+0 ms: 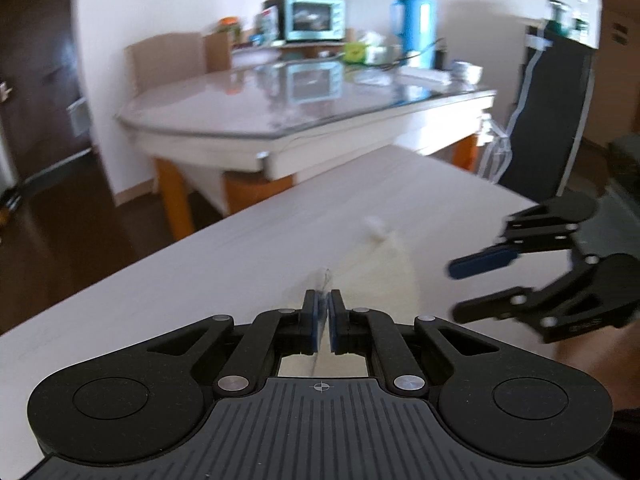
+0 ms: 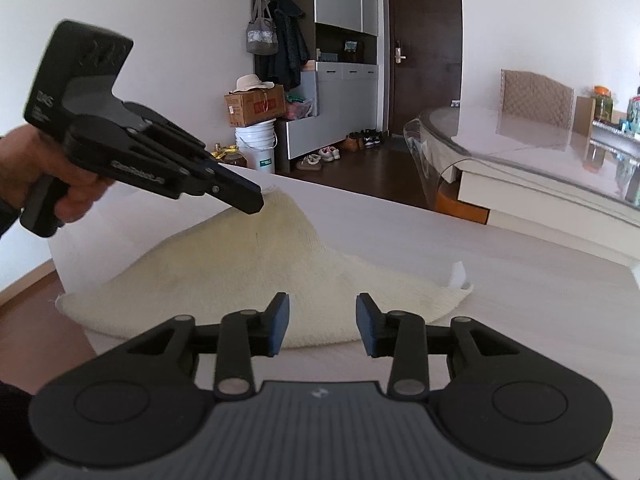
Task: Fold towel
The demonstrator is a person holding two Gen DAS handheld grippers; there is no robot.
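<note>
A cream towel [image 2: 248,280] lies on the pale wooden table [image 2: 500,280], with one corner lifted into a peak. My left gripper [image 2: 256,200] is shut on that raised corner and holds it above the table. In the left wrist view the left gripper [image 1: 324,308] has its jaws closed with the towel [image 1: 380,276] hanging beyond them. My right gripper [image 2: 322,320] is open and empty, hovering just above the towel's near edge. It also shows open in the left wrist view [image 1: 464,292]. A white tag [image 2: 456,274] sticks up at the towel's right corner.
A glass-topped dining table [image 1: 280,112] with a toaster oven [image 1: 316,18] and a blue thermos [image 1: 416,24] stands beyond the work table. A dark chair [image 1: 548,120] is at the right. Cabinets, a box and a bucket [image 2: 256,140] stand by the far wall.
</note>
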